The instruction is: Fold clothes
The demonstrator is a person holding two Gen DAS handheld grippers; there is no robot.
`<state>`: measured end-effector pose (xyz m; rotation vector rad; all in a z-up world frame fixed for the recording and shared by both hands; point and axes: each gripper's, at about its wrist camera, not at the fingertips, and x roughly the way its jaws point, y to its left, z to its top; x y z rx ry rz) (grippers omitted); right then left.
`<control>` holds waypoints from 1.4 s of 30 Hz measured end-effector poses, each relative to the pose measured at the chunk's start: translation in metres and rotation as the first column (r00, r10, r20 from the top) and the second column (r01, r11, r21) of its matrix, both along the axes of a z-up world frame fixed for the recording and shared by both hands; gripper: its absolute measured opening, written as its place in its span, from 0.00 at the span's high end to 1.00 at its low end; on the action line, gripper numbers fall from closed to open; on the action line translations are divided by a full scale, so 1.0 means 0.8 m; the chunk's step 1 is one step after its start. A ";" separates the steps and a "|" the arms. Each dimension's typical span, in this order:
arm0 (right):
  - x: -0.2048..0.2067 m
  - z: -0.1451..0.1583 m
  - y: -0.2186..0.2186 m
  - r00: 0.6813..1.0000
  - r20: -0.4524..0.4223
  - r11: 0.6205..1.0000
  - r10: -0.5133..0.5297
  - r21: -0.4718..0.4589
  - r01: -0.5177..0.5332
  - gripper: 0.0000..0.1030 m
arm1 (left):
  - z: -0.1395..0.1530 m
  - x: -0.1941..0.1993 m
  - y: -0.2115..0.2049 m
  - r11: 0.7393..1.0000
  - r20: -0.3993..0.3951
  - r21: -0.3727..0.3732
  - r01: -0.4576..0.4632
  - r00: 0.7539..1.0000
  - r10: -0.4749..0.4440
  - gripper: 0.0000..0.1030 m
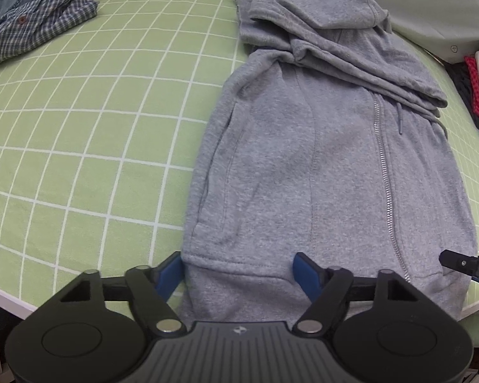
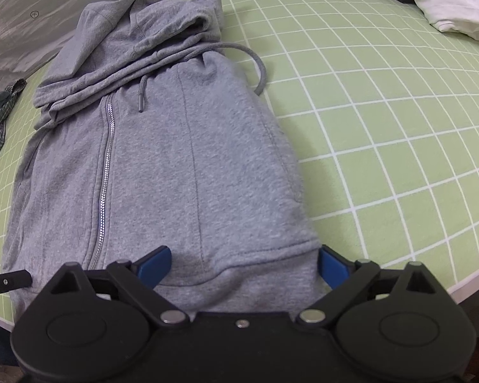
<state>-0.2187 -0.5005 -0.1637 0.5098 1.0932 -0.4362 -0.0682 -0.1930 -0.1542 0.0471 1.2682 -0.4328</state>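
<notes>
A grey zip hoodie lies flat on a bed covered by a green sheet with a white grid. In the left wrist view the garment fills the centre and right of the frame, hem toward the bottom edge and hood bunched at the upper centre. Its sleeves appear folded in across the chest. A silver zipper runs down the right of centre, with a drawstring end just beside its top.

The left tongs sit at the lower centre, spread wide, their blue fingers straddling the left part of the hem; nothing is pinched. The tip of the other tool shows at the lower right edge over the hem's right corner.

In the right wrist view the hoodie occupies the left and centre, and the second drawstring loops onto the sheet at the upper centre. The right tongs are likewise spread, with blue fingers either side of the hem's right part.

A checked shirt and denim lie heaped at the upper left of the left wrist view. A pile of white and red clothes occupies the upper right of the right wrist view. A pale printed pillow lies beyond the hood.
</notes>
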 end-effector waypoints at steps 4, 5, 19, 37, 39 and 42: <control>0.000 0.007 -0.010 0.999 0.032 0.998 -0.023 0.055 0.021 0.61 | -0.001 0.004 -0.003 0.996 -0.041 -0.081 0.039 0.998 -0.043 0.76; 0.000 0.006 -0.013 0.999 0.042 0.996 -0.027 0.086 0.024 0.74 | -0.003 0.005 -0.004 0.994 -0.057 -0.102 0.036 0.998 -0.042 0.79; 0.046 0.078 -0.066 0.934 0.337 0.953 -0.117 0.301 0.011 0.84 | 0.082 0.083 -0.008 0.894 0.001 -0.442 -0.075 0.996 0.084 0.84; 0.208 0.130 -0.136 0.883 0.464 0.995 -0.073 0.088 0.036 0.83 | 0.110 0.245 -0.066 0.877 0.109 -0.465 -0.121 0.975 0.193 0.84; 0.223 0.115 -0.142 0.893 0.445 0.995 -0.076 0.085 0.042 0.82 | 0.088 0.264 -0.071 0.881 0.080 -0.448 -0.148 0.976 0.205 0.84; 0.244 0.082 -0.150 0.914 0.392 0.992 -0.100 0.108 0.062 0.76 | 0.061 0.281 -0.075 0.888 0.021 -0.414 -0.200 0.973 0.229 0.82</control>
